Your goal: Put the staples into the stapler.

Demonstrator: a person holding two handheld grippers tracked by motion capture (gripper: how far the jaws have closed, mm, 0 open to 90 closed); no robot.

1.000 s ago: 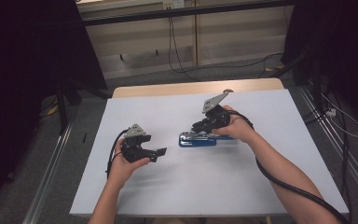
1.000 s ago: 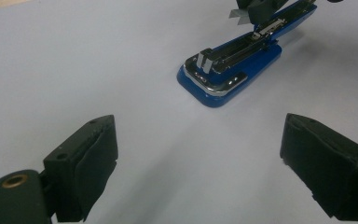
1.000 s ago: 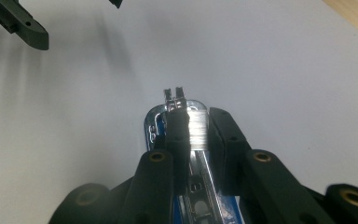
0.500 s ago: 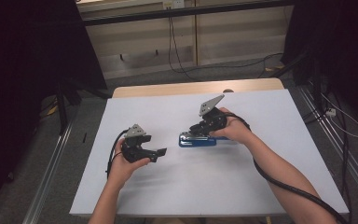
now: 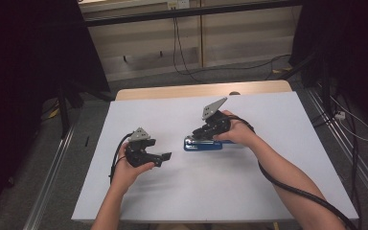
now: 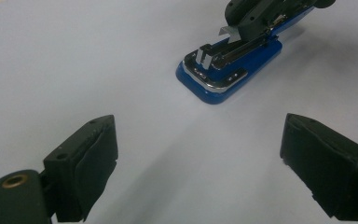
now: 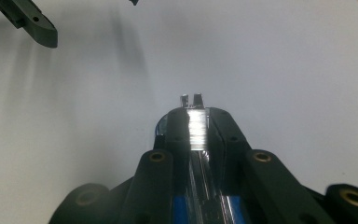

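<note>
A white rectangular tabletop (image 5: 278,191) fills the lower middle of the high view, a pale wooden strip (image 5: 172,91) along its far edge, black cables (image 5: 182,57) on the grey floor beyond.

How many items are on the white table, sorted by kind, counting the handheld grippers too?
Blue stapler: 1, lying flat, with the right gripper closed on its top.
Handheld grippers: 2, the right one on the stapler and the left gripper with jaws open, apart from the stapler.
Total: 3 on the table.
</note>
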